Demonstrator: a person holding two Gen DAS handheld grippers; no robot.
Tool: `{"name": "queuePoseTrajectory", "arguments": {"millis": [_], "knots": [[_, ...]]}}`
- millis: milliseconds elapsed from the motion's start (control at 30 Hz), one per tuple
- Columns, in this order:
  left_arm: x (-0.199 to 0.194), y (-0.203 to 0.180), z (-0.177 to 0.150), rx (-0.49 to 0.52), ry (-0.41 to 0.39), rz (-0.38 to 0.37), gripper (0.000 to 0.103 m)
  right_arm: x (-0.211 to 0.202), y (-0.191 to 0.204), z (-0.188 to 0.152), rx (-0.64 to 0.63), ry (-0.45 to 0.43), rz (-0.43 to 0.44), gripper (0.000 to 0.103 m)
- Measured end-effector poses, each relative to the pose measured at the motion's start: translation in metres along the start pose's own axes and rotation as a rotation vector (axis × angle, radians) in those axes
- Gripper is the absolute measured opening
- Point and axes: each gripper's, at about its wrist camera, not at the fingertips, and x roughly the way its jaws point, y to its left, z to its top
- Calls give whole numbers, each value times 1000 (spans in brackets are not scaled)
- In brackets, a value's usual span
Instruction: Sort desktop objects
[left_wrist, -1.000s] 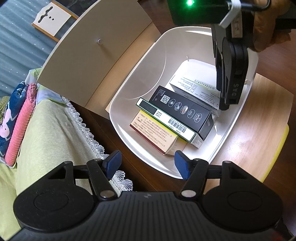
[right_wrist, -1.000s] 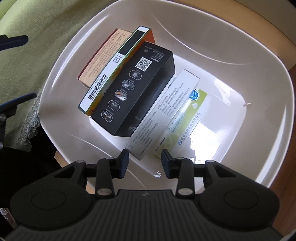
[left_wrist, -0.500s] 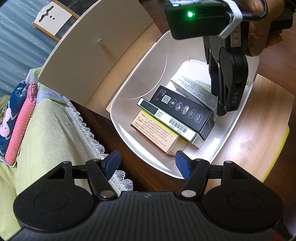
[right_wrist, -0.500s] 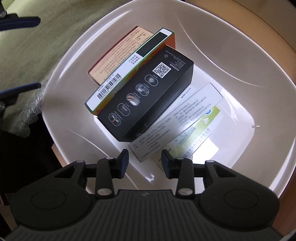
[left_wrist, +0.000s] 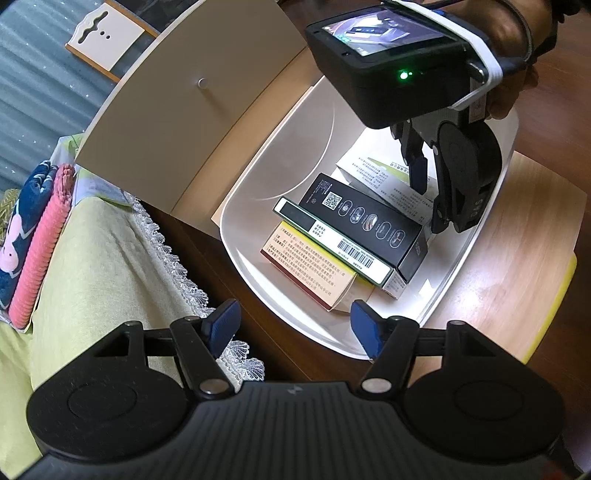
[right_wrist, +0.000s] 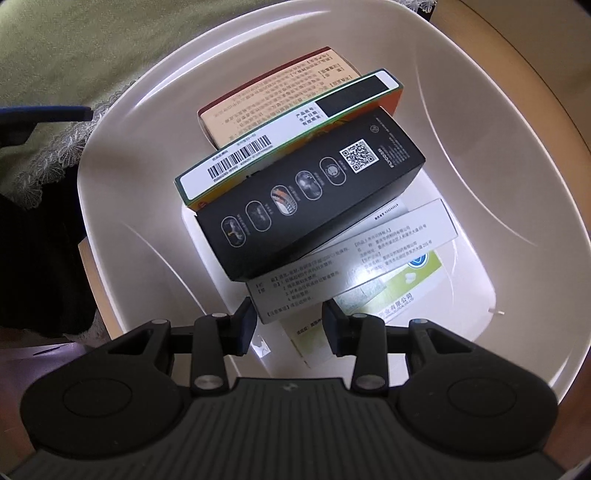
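Right claw (right_wrist: 289, 322) lifted off white box (right_wrist: 354, 254), boxes unmoved in basin (right_wrist: 480, 122)

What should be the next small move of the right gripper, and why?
Probably lift the right gripper straight up out of the basin. Its jaws are open and hold nothing, the white box lies flat beside the black box, and all boxes seem to be already inside the basin.

White basin (left_wrist: 280, 155) holds a black box (right_wrist: 310, 192) (white QR code), tan box (right_wrist: 273, 96).
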Motion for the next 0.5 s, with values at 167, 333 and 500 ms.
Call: {"name": "queuePoseTrajectory", "arguments": {"millis": [167, 333, 500], "knots": [[0, -1, 1, 2, 2, -1, 68, -1, 3, 0, -86, -18, -38, 42], [1, -1, 1, 5, 8, -3, 68, -3, 8, 0, -187, -33, -71, 42], [2, -1, 2, 3, 11, -4, 68, -1, 6, 0, -193, -53, -89, 47]]}}
